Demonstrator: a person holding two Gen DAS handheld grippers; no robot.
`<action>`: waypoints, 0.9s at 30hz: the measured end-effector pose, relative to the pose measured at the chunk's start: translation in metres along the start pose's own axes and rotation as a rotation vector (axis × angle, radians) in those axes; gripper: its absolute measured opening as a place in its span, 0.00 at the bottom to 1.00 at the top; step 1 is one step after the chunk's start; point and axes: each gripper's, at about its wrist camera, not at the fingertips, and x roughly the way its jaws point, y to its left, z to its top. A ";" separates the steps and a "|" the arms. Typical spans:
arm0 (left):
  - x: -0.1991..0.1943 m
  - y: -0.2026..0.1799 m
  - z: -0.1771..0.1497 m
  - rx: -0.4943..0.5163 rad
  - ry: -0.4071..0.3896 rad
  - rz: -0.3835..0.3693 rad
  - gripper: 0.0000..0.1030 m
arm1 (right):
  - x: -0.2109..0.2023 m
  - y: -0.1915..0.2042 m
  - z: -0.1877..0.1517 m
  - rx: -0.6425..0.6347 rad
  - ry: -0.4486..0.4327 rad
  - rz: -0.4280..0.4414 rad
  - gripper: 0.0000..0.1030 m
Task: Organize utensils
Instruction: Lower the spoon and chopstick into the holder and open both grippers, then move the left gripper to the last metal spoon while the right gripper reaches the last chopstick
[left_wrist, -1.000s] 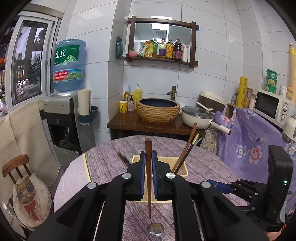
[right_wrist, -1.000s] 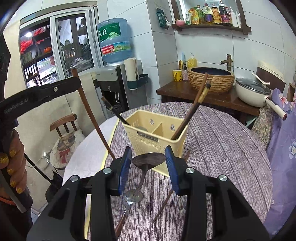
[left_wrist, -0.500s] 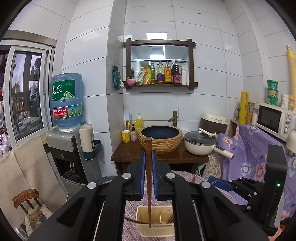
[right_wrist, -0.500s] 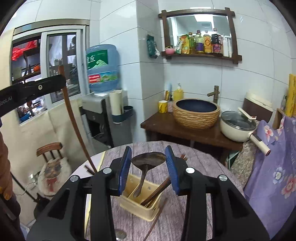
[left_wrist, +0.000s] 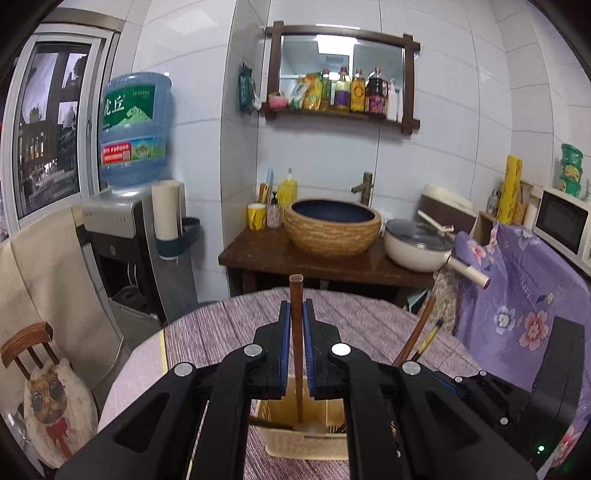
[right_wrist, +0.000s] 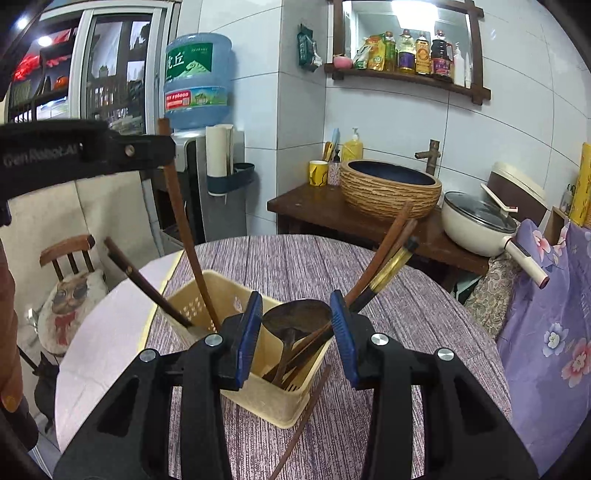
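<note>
A cream plastic utensil basket (right_wrist: 258, 391) stands on the round purple-grey table (right_wrist: 288, 266); it also shows in the left wrist view (left_wrist: 295, 443). My left gripper (left_wrist: 296, 325) is shut on a long wooden utensil (left_wrist: 296, 332) whose lower end reaches down into the basket's left compartment; the same utensil (right_wrist: 181, 221) shows in the right wrist view. My right gripper (right_wrist: 295, 325) is shut on the bowl of a dark wooden spoon (right_wrist: 295, 317) whose handle points down into the right compartment. Chopsticks (right_wrist: 388, 251) lean out of the right compartment.
One loose chopstick (right_wrist: 306, 410) lies on the table by the basket. Another dark utensil (right_wrist: 144, 280) leans from the left compartment. Behind the table stand a wooden sideboard with a woven basin (left_wrist: 332, 225), a pan (left_wrist: 417, 243), a water dispenser (left_wrist: 129, 229) and a chair (left_wrist: 48, 387).
Both grippers rose, then came down over the basket. The long utensil and the spoon now reach into its compartments. The metal spoon seen on the table earlier is out of view.
</note>
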 end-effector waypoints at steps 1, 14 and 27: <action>0.003 -0.001 -0.004 0.007 0.008 0.006 0.08 | 0.002 0.001 -0.003 -0.004 0.001 0.000 0.38; -0.004 0.010 -0.029 -0.026 0.004 -0.002 0.66 | -0.016 0.003 -0.023 -0.024 -0.071 -0.037 0.59; -0.018 0.003 -0.134 -0.049 0.167 0.009 0.95 | -0.031 -0.031 -0.123 0.119 0.049 -0.014 0.67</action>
